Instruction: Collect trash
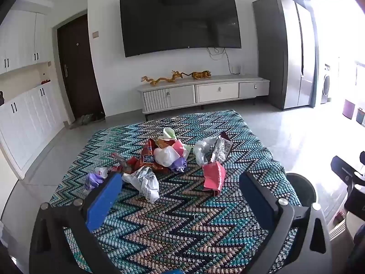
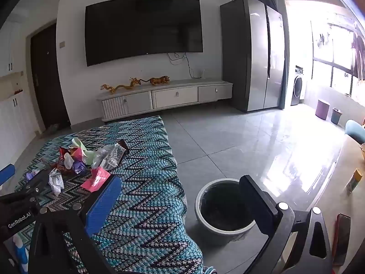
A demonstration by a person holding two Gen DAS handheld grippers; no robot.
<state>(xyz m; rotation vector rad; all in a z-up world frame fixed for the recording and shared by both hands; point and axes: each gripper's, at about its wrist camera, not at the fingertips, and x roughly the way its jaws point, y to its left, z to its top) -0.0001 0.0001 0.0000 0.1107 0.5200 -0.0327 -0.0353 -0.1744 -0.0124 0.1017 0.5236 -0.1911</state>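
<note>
A pile of crumpled wrappers and bags (image 1: 166,155) lies on a table covered with a zigzag knitted cloth (image 1: 182,223). It includes a white printed bag (image 1: 144,182), a pink packet (image 1: 214,175) and a clear bag with a dark wrapper (image 1: 214,148). My left gripper (image 1: 180,180) is open and empty, just short of the pile. My right gripper (image 2: 180,182) is open and empty, over the table's right edge, above a round trash bin (image 2: 222,207) on the floor. The pile also shows in the right wrist view (image 2: 84,159), with the pink packet (image 2: 97,179) closest.
The bin also shows at the table's right edge in the left wrist view (image 1: 301,187). A TV cabinet (image 1: 203,93) and a fridge (image 1: 287,52) stand against the far wall. A counter with a bottle (image 2: 354,180) and a phone (image 2: 342,237) lies at the right.
</note>
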